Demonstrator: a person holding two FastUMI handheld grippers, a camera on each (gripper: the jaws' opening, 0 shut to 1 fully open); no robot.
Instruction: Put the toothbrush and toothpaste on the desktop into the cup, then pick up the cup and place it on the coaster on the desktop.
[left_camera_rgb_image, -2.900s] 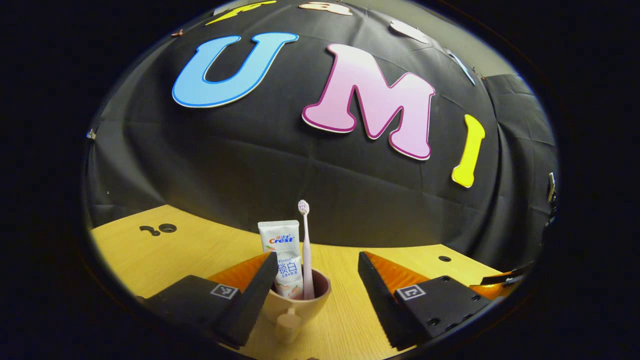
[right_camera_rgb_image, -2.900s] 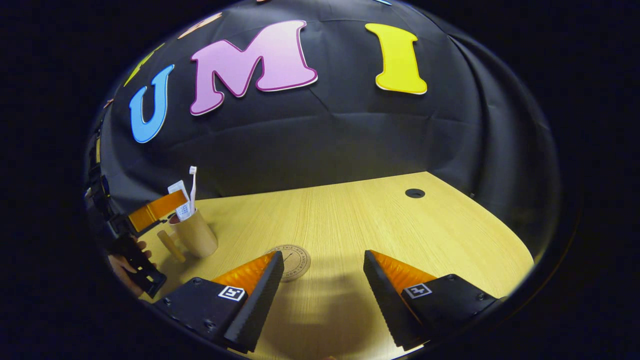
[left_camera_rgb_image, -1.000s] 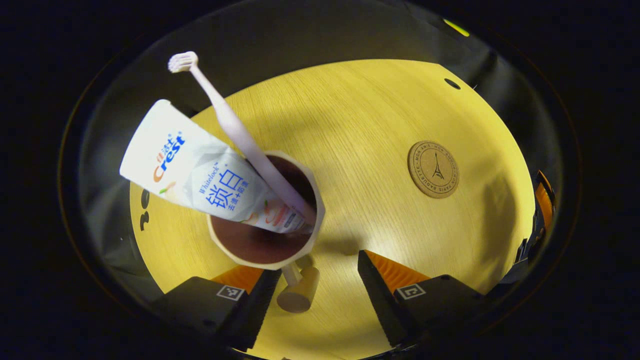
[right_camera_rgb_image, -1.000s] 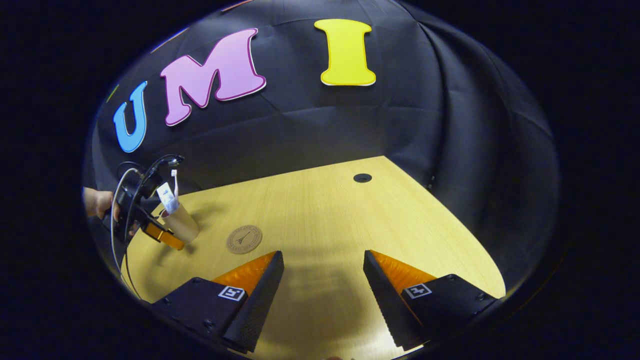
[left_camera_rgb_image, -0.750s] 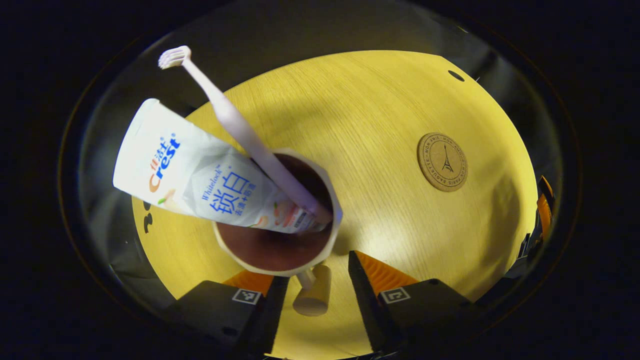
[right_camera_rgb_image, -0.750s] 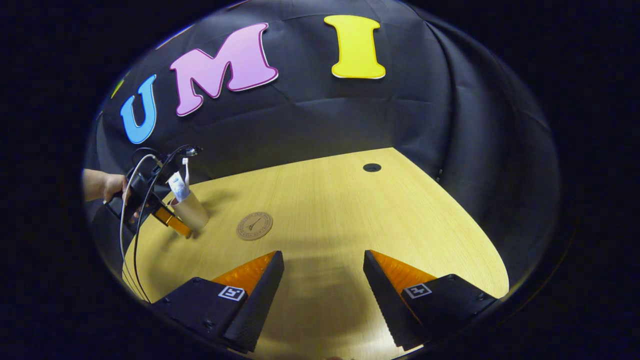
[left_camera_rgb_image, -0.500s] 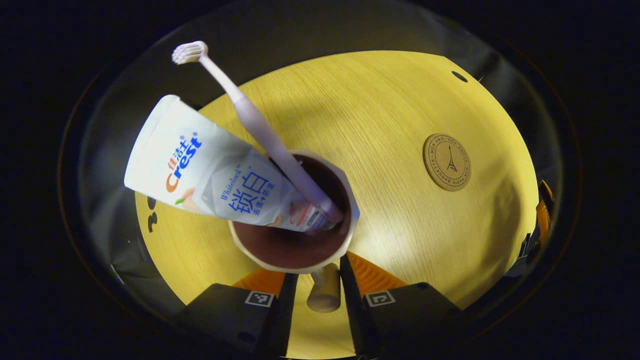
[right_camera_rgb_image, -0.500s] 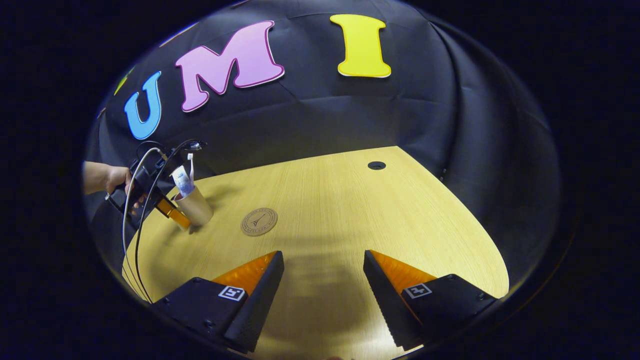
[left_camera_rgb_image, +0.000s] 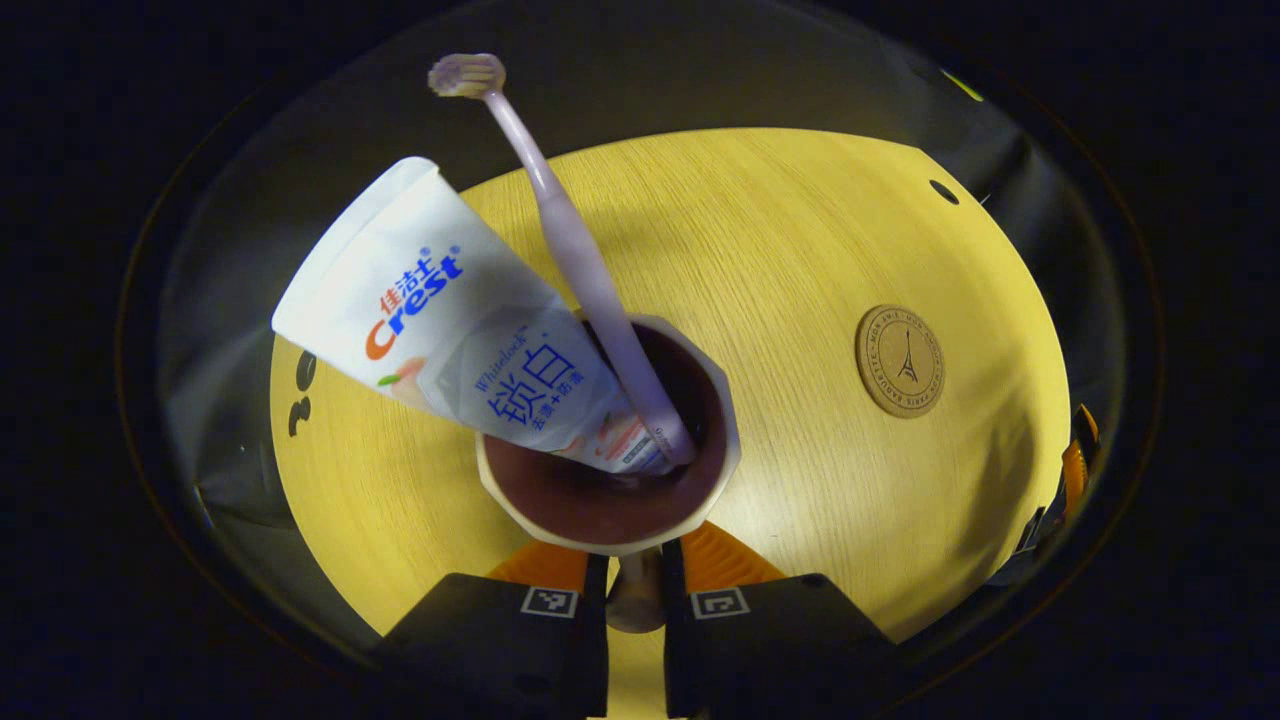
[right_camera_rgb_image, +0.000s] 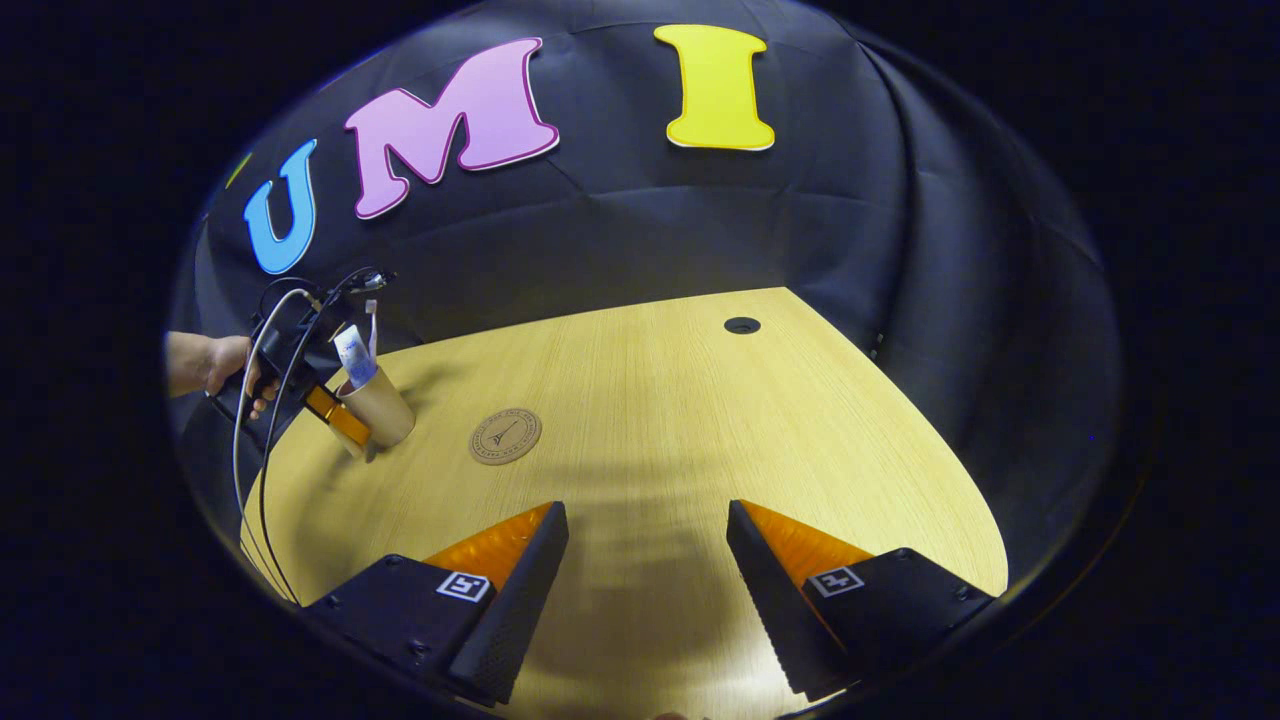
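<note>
In the left gripper view I look down into a beige cup (left_camera_rgb_image: 700, 480) with a dark inside. A white toothpaste tube (left_camera_rgb_image: 450, 320) and a pale pink toothbrush (left_camera_rgb_image: 570, 230) lean out of it to the upper left. My left gripper (left_camera_rgb_image: 634, 590) is shut on the cup's handle (left_camera_rgb_image: 634, 600), one finger on each side. The round cork coaster (left_camera_rgb_image: 899, 360) lies to the right of the cup, apart from it. In the right gripper view my right gripper (right_camera_rgb_image: 648, 545) stands open above bare desk, with the cup (right_camera_rgb_image: 380, 408) and coaster (right_camera_rgb_image: 505, 436) far off to the left.
The wooden desk (right_camera_rgb_image: 700, 420) has a small round hole (right_camera_rgb_image: 741, 325) near its far edge. A hand (right_camera_rgb_image: 225, 365) holds the left gripper at the desk's left side, with cables looping down from it.
The left gripper tilted from level to looking down on the cup, then its fingers came together on the handle. The right gripper stayed open and hardly moved.
</note>
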